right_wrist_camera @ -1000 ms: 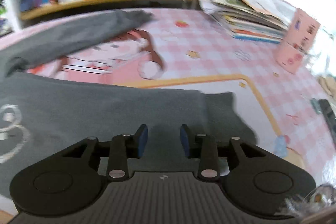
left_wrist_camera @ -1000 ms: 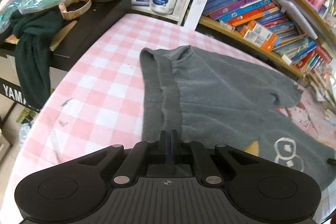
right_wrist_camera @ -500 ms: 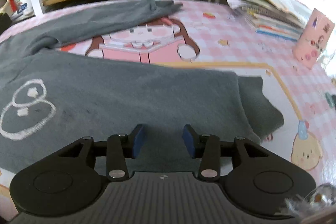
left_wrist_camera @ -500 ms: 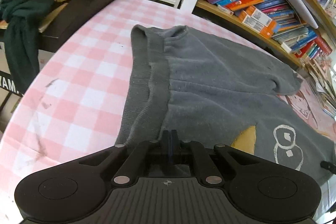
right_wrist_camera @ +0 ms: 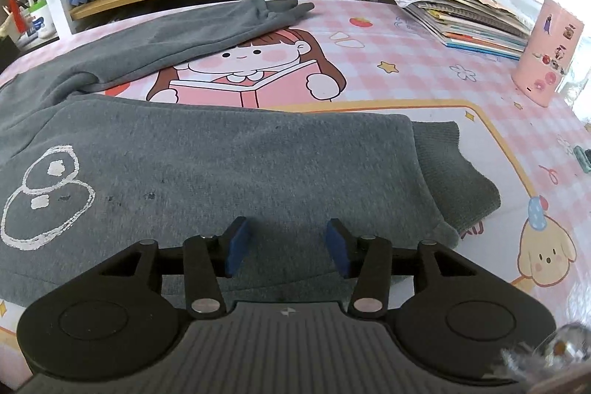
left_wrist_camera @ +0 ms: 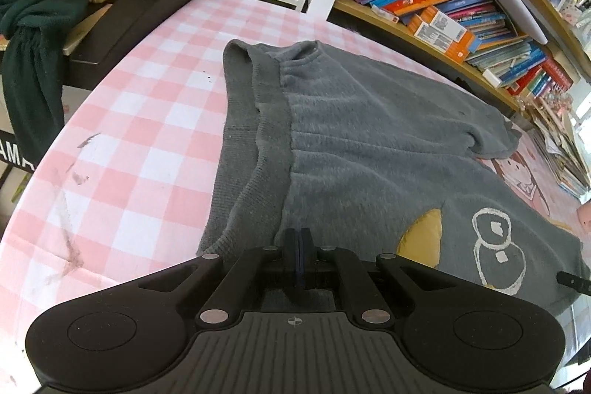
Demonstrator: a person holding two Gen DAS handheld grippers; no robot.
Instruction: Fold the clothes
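Both grippers hang over grey sweatpants (left_wrist_camera: 369, 143) spread on the pink checked tablecloth (left_wrist_camera: 147, 120). Left gripper (left_wrist_camera: 300, 236) is clenched; whether fabric is pinched is hidden. Right gripper (right_wrist_camera: 287, 234) is released, jaws just widening, cloth beneath untouched. Near hem is cut off.

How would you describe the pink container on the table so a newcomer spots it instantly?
Start at the pink checked tablecloth with its cartoon prints, then look to its far right corner beside the leaning stack of magazines. The pink container stands upright there, apart from the grey sweatpants. Only it is a tall pink box covered in small stickers.
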